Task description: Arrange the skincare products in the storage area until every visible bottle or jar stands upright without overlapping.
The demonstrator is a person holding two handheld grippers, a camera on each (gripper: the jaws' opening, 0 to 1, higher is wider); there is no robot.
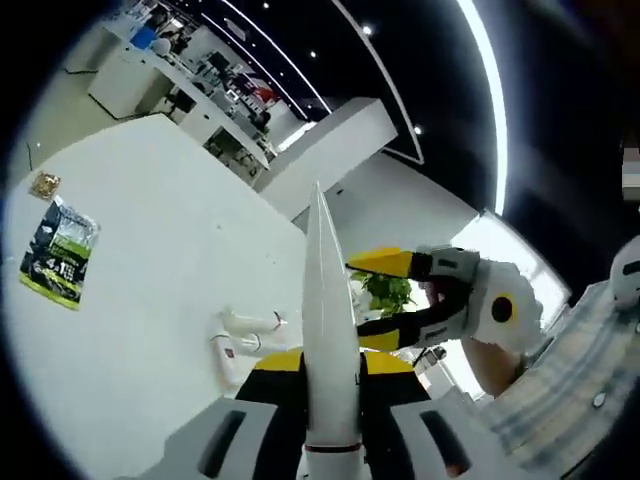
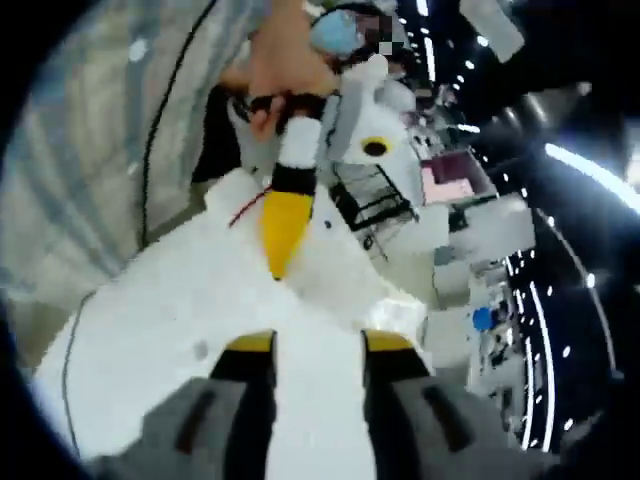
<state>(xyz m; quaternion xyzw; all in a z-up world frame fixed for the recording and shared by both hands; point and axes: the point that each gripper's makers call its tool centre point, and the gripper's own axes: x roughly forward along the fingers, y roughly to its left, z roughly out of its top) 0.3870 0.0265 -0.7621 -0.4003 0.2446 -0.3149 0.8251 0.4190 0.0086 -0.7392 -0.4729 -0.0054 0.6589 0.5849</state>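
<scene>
My left gripper clamped a white tube, long axis along my jaws, tip pointing away, my right gripper clenched on the same tube, white bottles lying on the table.

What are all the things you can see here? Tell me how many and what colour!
Table: one, white, under everything.
Bottles: two, white, lying on the table beside the left tool.
Packet: one, green and black, flat on the table's far side.
Small packet: one, golden brown, just past the green one.
Plant: one, green, behind the right tool.
Left tool: one, white tip, yellow and black base.
Right tool: one, yellow, black and white, held by a hand.
</scene>
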